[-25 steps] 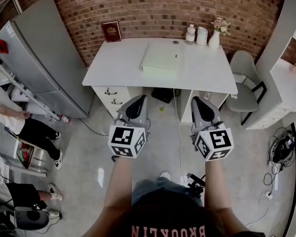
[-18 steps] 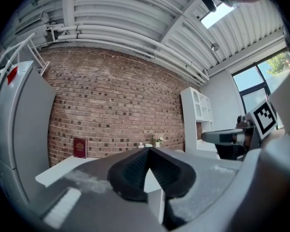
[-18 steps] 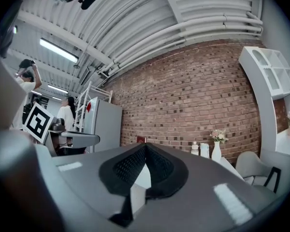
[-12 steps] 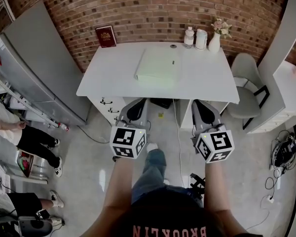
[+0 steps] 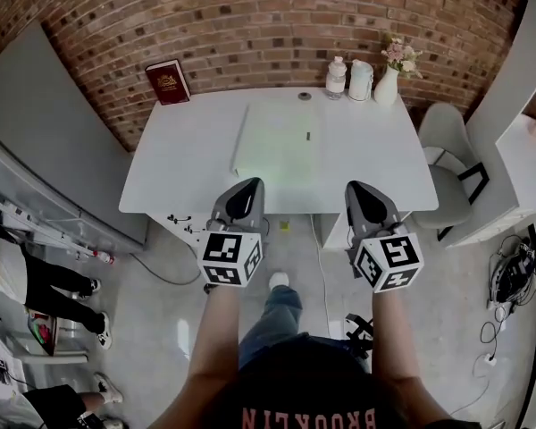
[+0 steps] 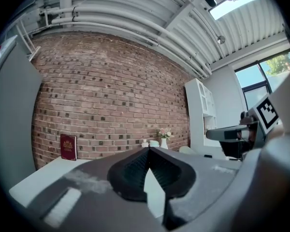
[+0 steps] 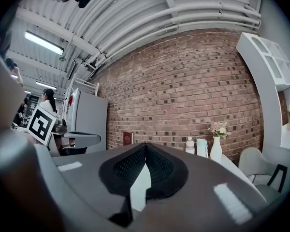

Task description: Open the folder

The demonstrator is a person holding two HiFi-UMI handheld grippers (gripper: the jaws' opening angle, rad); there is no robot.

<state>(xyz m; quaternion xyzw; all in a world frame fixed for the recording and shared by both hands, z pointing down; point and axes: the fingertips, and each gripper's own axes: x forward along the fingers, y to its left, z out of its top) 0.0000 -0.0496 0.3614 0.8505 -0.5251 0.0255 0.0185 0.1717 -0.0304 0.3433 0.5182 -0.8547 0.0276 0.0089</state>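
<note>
A pale green folder [image 5: 279,143] lies closed and flat in the middle of the white desk [image 5: 174,172]. My left gripper [image 5: 247,186] hangs at the desk's near edge, just short of the folder's near left corner, jaws shut and empty. My right gripper [image 5: 359,189] hovers level at the near edge too, right of the folder, also shut with nothing in it. In the left gripper view the left gripper [image 6: 149,150] has its tips meeting; in the right gripper view the right gripper [image 7: 145,145] shows the same.
A dark red book [image 5: 168,81] leans on the brick wall at the desk's back left. A bottle [image 5: 337,76], a jug [image 5: 361,79] and a flower vase [image 5: 389,77] stand at the back right. A grey chair [image 5: 445,155] is right of the desk, a grey cabinet [image 5: 36,150] left.
Both grippers have come forward together from over the floor up to the desk's near edge. The folder has not moved on the desk.
</note>
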